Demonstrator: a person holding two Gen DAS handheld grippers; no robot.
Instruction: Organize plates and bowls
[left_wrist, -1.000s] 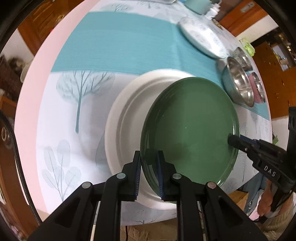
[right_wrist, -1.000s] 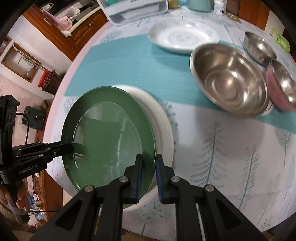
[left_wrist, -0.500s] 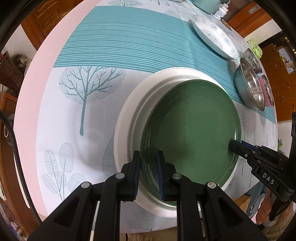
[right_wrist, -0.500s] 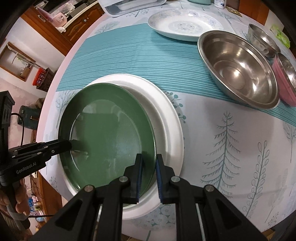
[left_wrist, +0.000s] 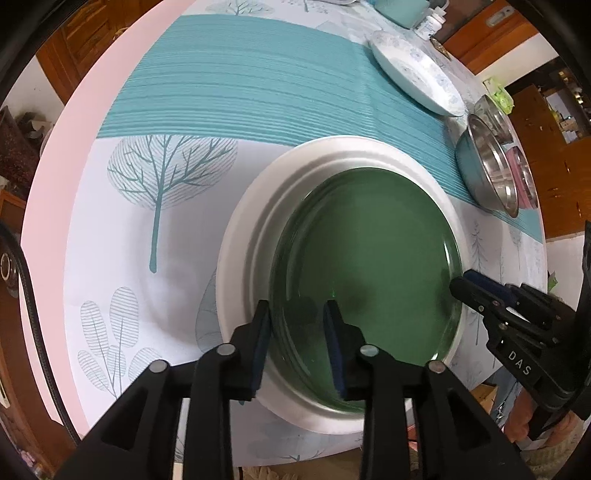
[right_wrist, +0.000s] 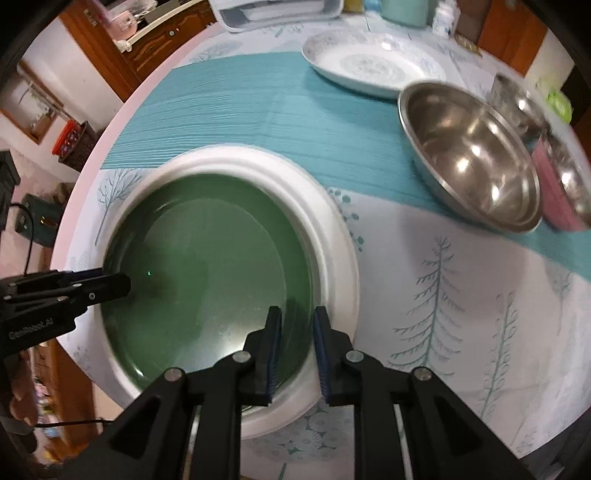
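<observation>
A dark green plate (left_wrist: 369, 258) lies flat inside a larger white plate (left_wrist: 247, 251) at the table's near edge. It also shows in the right wrist view (right_wrist: 207, 266), on the white plate (right_wrist: 332, 243). My left gripper (left_wrist: 297, 328) is open, its jaws spread around the green plate's near rim without pinching it. My right gripper (right_wrist: 295, 339) is open a little, its jaws either side of the opposite rim. Each gripper shows in the other's view, the right one (left_wrist: 476, 288) and the left one (right_wrist: 110, 286).
A patterned white plate (right_wrist: 369, 66) sits at the far side on the teal runner (right_wrist: 258, 107). A large steel bowl (right_wrist: 469, 155), a pink bowl (right_wrist: 565, 188) and a small steel bowl (right_wrist: 517, 99) stand to the right. A container tray (right_wrist: 273, 14) is at the back.
The green plate has come down from a tilt to rest flat in the white plate. Both grippers have opened and let go of its rim.
</observation>
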